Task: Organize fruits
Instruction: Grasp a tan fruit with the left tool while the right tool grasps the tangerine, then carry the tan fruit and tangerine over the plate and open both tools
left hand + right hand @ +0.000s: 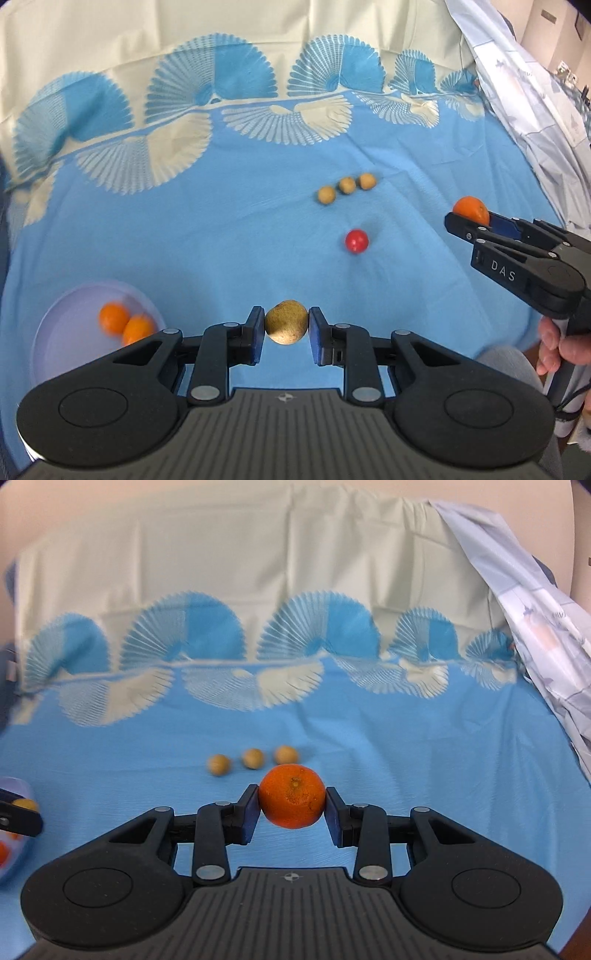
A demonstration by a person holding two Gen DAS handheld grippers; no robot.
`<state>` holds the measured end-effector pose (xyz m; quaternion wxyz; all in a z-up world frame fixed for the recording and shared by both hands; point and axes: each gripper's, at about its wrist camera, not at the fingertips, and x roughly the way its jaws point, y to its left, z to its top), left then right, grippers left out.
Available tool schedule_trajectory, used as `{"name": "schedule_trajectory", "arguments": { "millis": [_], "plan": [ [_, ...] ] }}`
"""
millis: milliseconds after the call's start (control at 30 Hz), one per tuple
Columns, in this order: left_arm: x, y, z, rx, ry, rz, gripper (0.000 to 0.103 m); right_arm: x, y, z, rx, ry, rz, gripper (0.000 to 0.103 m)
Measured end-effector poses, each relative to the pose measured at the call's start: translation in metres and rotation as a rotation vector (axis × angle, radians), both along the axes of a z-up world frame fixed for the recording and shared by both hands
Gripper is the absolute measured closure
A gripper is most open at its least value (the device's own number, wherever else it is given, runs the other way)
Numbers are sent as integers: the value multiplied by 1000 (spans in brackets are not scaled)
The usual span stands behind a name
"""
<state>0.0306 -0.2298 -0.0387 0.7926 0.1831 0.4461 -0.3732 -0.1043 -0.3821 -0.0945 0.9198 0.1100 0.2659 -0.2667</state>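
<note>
My left gripper [286, 325] is shut on a tan round fruit [286, 322] and holds it above the blue cloth. To its left a pale plate [66, 332] holds two oranges [125, 323]. My right gripper [291, 805] is shut on an orange [291, 795]; it also shows at the right in the left wrist view [471, 218]. Three tan fruits [346, 187] lie in a row on the cloth, also in the right wrist view [253, 760]. A small red fruit [356, 240] lies nearer.
The blue cloth [221, 240] with a fan pattern covers the table. A crumpled pale sheet [535, 627] hangs at the right. The plate's edge [20, 853] and the left gripper's finger [18, 818] show at the far left of the right wrist view.
</note>
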Motion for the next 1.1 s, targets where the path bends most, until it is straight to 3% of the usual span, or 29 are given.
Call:
{"name": "schedule_trajectory", "arguments": {
  "millis": [267,533,767,1100],
  "plan": [
    [-34,101,35,-18,-24,114,75,-23,80,40,119,-11,117,64],
    [-47,194,57,-28,-48,265,75,-32,174,69,82,-8,303,64],
    [-67,248,59,-34,-40,358,75,-41,241,77,88,31,431,64],
    [-74,290,60,-67,0,455,75,-48,297,82,-30,75,540,64]
  ]
}}
